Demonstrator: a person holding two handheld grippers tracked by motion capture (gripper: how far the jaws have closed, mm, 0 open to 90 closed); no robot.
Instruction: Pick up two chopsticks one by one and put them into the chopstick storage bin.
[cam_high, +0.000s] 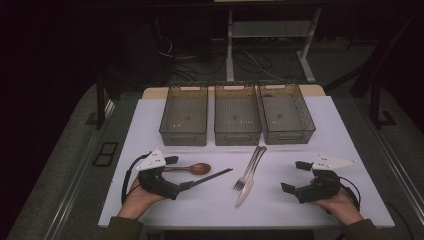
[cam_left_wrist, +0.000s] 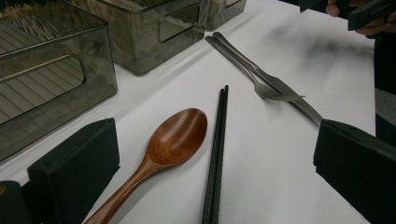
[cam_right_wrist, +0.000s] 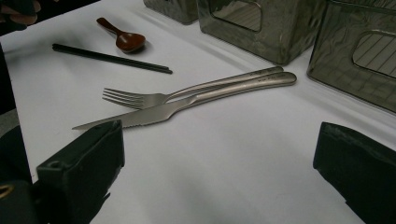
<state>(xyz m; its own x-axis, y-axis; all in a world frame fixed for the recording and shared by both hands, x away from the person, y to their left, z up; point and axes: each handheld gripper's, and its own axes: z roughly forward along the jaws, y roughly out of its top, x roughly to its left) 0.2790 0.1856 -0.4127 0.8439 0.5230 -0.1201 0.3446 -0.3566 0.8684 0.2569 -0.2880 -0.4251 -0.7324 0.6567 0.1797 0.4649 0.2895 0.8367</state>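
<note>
Left gripper, fingers wide, empty; right gripper likewise.

Between the left fingers we find a wooden spoon: light, stiff, smooth; we would grip its handle.

Alongside: black chopsticks, thin, roll-prone.

Mid-worktop: steel fork crossing knife, slippery.

Farthest: three smoky plastic bins.

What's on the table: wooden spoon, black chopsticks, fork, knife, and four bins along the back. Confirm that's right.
Not quite: there are three bins, not four. The high view shows the left bin, middle bin and right bin in a row along the back. The wooden spoon, black chopsticks, fork and knife are as you say.
</note>
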